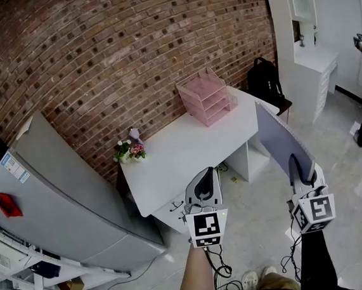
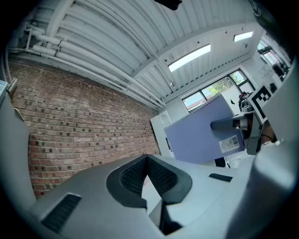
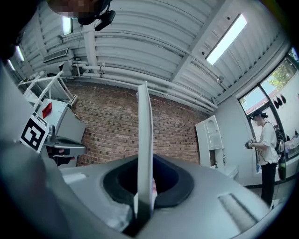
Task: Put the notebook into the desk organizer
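R gripper (image 1: 297,165) is pinching the notebook (image 1: 281,136) by its lower edge. The nb stands upright, edge-on in the right gripper view, and we see it in the air off the white desk's (image 1: 169,158) right end. L gripper (image 1: 204,176) jaws are pressed together w/ nothing between. The pink desk organizer (image 1: 207,96) sits on the desk by the brick wall (image 1: 127,44), well apart from the nb.

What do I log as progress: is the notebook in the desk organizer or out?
Out. The right tool grips the notebook apart from the desk organizer.
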### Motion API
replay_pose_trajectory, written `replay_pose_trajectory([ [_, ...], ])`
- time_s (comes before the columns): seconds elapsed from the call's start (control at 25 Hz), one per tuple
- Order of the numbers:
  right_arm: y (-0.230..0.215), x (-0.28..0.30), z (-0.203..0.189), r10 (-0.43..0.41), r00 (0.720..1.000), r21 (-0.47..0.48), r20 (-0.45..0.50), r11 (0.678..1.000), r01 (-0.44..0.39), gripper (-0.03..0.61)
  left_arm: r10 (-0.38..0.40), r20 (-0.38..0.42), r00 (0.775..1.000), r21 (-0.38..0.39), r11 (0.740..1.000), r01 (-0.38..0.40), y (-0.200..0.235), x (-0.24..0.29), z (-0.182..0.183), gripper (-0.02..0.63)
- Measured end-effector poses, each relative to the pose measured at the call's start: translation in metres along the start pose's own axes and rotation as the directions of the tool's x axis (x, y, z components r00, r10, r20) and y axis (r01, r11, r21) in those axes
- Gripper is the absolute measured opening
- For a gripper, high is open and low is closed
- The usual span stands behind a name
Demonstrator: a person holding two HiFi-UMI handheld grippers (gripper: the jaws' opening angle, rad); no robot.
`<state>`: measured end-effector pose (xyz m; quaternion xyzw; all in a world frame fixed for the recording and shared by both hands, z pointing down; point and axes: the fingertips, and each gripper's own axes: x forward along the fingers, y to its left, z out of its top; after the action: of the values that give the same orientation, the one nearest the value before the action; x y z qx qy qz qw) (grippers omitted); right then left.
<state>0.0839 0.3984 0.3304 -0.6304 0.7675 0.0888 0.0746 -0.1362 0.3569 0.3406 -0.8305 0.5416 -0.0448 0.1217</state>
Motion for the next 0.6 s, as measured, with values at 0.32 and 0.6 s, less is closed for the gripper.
replay_pose_trajectory([
  [0.32,0.001,-0.001,0.0,-0.022,1.0,-0.009,-0.004,1.0,0.022,0.029,-0.016,0.011,1.0,-0.014,1.0,0.016,0.0,0.0,0.002,0.008],
  [0.6,-0.017,0.014,-0.008,-0.028,1.0,-0.001,0.001,1.0,0.028,0.029,-0.016,0.018,1.0,-0.023,1.0,0.016,-0.001,0.023,0.0,0.008],
])
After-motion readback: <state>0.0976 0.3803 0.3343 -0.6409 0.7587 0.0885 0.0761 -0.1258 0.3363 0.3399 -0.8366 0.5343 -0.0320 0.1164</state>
